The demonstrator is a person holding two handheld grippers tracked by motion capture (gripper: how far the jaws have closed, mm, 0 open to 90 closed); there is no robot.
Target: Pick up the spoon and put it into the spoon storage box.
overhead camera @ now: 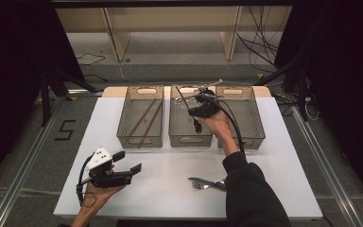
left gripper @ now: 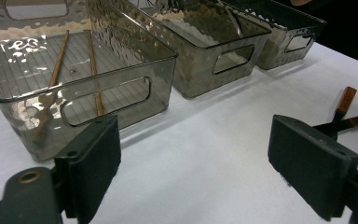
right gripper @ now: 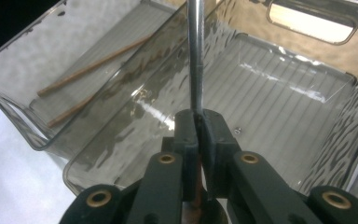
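- Right gripper: we record its jaws pressed together on a thin metal utensil, clamped low on the shaft.
- The utensil reads as a slim, shiny silver rod in the right gripper view; its working end runs off the top edge there, so we cannot tell what kind of piece it is (in the high view it is a thin dark line only).
- Long axis: runs straight out from the jaws, away from the hand, and in the high view slants up and to the left from the gripper.
- Location: held in the air above the middle bin, the centre one of three smoky clear bins in a row.
- Left bin holds two brown chopsticks, lying lengthwise.
- Right bin lies beside the right hand.
- Forks lie on the white table near the person's sleeve.
- Left gripper: jaws wide apart, nothing between them, held low over the table at the near left.
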